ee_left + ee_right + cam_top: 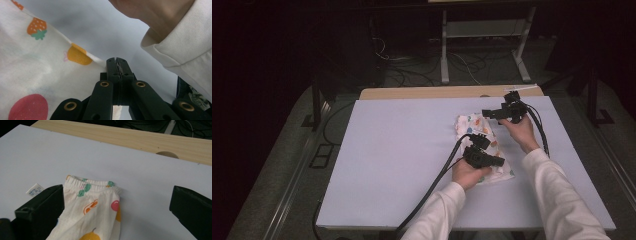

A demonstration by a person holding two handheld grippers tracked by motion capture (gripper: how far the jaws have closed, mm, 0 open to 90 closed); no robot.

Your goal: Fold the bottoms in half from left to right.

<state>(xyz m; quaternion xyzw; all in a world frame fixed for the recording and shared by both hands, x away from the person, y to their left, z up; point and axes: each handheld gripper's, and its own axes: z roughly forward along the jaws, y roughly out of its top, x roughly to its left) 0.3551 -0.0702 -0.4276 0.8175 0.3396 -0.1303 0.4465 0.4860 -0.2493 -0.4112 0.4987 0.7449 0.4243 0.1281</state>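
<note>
One pale table sheet, dark room, left gripper clamping fruit-print cloth, right gripper spread apart.

The garment is soft matt cotton-like cloth printed with fruit, its waistband ribbed and elastic. It lies on a smooth matt pale tabletop; beyond the garment runs a bare light wood edge. The fingers are matt black plastic with brass-coloured rivets.

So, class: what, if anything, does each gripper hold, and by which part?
Left gripper pinches the fruit-print garment at its edge; right gripper is open, holding nothing.
</note>
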